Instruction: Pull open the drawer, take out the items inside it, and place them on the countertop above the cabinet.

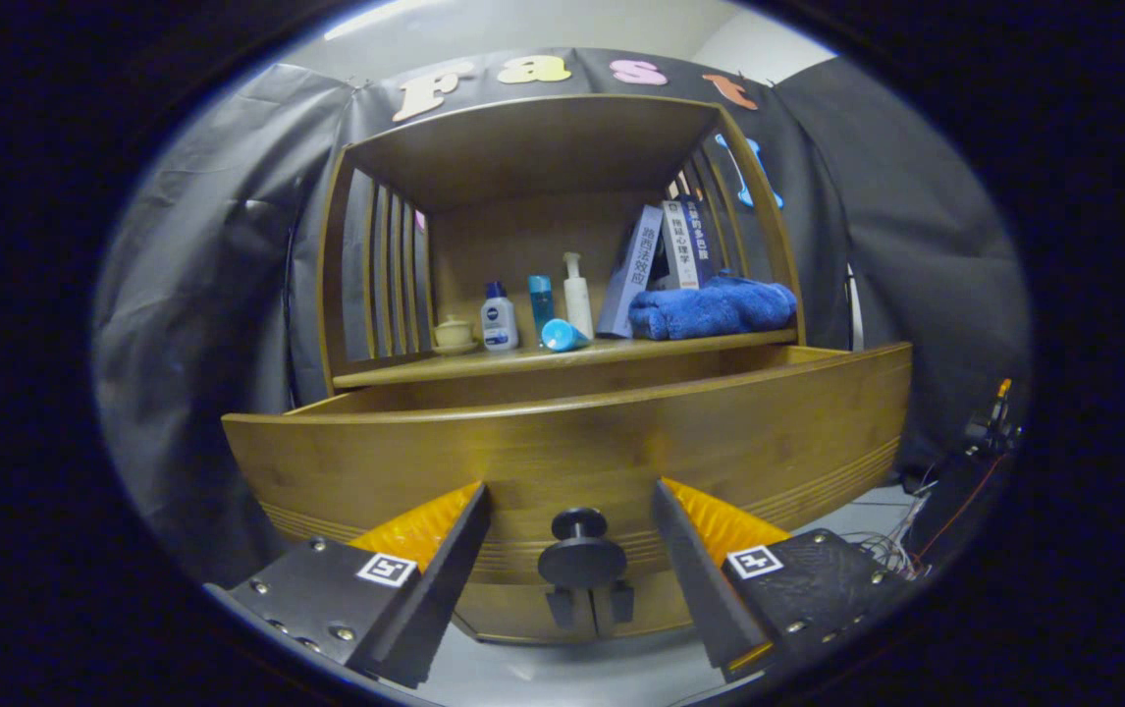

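Note:
A wooden drawer [572, 442] stands pulled out from the cabinet, its front panel facing me. A round dark knob [580, 555] sits low on that panel, right between my fingers. My gripper [572, 501] is open, one finger on each side of the knob, neither touching it. The drawer's inside is hidden behind the front panel. Above it lies the countertop [405, 368], a wooden shelf under a hutch.
On the countertop stand a small cream jar [453, 334], a white bottle with blue cap [499, 319], a tall blue bottle [541, 302], a white pump bottle [577, 295], a blue cup on its side [562, 336], leaning books [656, 255] and a folded blue towel [715, 306]. Cables [891, 550] lie at the right.

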